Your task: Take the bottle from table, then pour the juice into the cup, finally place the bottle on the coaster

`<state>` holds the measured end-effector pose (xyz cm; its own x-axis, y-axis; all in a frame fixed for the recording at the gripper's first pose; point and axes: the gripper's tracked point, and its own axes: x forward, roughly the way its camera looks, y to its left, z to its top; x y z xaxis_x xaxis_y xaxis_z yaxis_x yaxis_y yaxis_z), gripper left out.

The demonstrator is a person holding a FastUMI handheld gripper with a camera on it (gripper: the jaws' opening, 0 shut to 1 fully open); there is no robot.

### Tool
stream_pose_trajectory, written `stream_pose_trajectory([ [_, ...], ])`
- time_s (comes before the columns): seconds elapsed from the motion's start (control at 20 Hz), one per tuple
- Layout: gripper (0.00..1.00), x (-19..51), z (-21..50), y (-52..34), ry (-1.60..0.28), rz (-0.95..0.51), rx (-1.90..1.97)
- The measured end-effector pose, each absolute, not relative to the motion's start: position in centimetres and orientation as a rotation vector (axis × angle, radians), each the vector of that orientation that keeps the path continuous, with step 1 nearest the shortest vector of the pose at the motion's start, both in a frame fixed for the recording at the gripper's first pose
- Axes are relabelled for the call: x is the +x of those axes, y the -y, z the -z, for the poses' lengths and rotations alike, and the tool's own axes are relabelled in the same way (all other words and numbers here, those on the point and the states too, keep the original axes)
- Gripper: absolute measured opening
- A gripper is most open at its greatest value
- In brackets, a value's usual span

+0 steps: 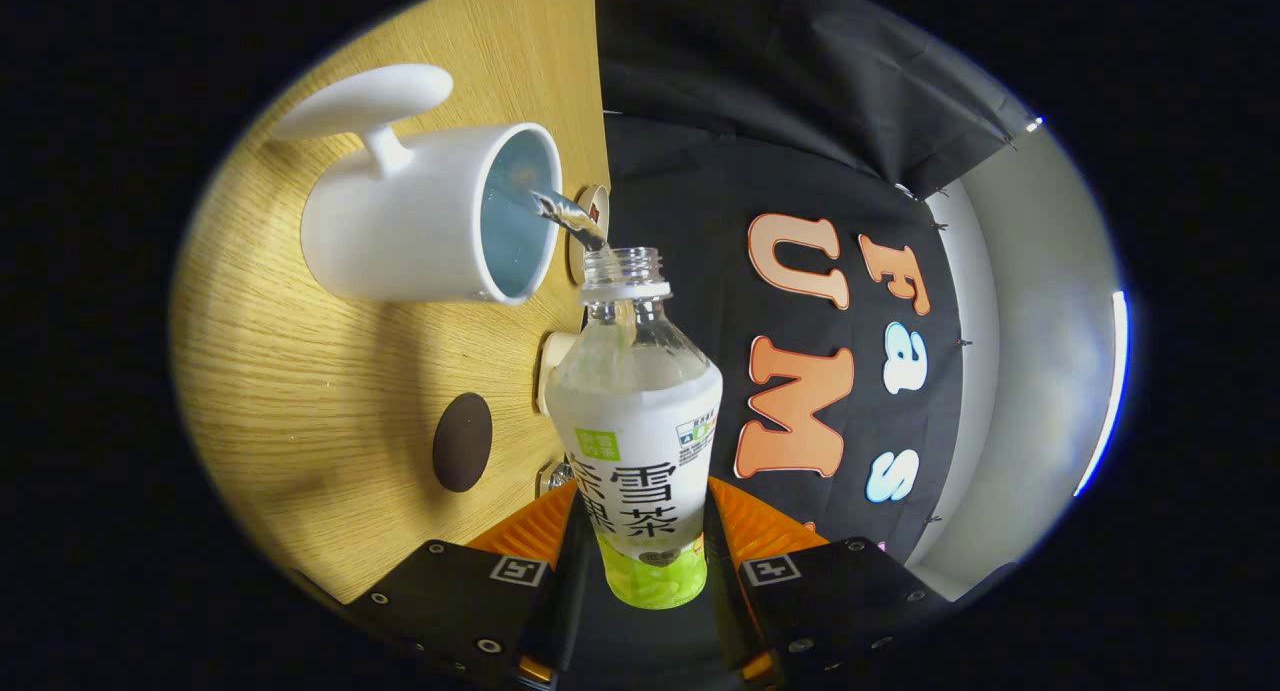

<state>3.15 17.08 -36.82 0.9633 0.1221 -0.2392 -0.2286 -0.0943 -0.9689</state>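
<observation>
The gripper (648, 561), at the bottom centre of the frame, is clamped on a clear labelled bottle (640, 431), both fingers pressing its sides. The uncapped neck points at a white cup (420, 221) in the upper left, liquid streaming into it. A dark round coaster (462, 442) lies on the wooden table (300, 391) at lower left
</observation>
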Motion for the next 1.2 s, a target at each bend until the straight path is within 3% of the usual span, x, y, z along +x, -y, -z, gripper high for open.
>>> stream_pose_trajectory([
  [1.2, 0.56, 3.82, 35.9, -17.57, 0.006, -0.299, -1.762],
])
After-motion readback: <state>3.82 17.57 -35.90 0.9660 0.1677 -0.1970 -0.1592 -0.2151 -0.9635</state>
